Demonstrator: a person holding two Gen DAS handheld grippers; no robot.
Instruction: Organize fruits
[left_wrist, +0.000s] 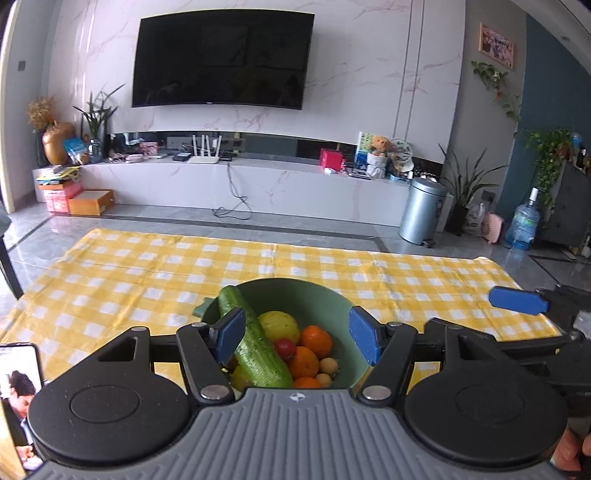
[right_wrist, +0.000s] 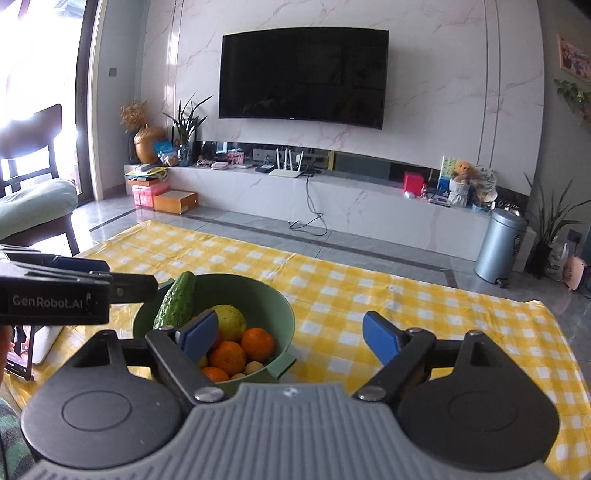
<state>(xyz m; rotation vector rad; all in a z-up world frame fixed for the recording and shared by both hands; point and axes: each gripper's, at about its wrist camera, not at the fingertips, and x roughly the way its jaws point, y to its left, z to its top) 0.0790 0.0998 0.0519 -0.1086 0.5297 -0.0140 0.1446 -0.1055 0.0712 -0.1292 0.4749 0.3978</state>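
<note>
Right now the green bowl (left_wrist: 343, 306) sits on the yellow checked table (left_wrist: 147, 266), holding a cucumber (left_wrist: 255, 343), a lemon (left_wrist: 279, 325), oranges (left_wrist: 316, 341) and small round fruits. Both the left gripper (left_wrist: 297, 338) and the right gripper (right_wrist: 290, 338) hover with fingers apart, empty. Probably the cucumber is firm, waxy and slippery, best pinched mid-length; the oranges look firm but liable to roll.

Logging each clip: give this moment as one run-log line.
left claw: open, over green bowl | right claw: open, empty | cucumber, oranges in bowl
</note>
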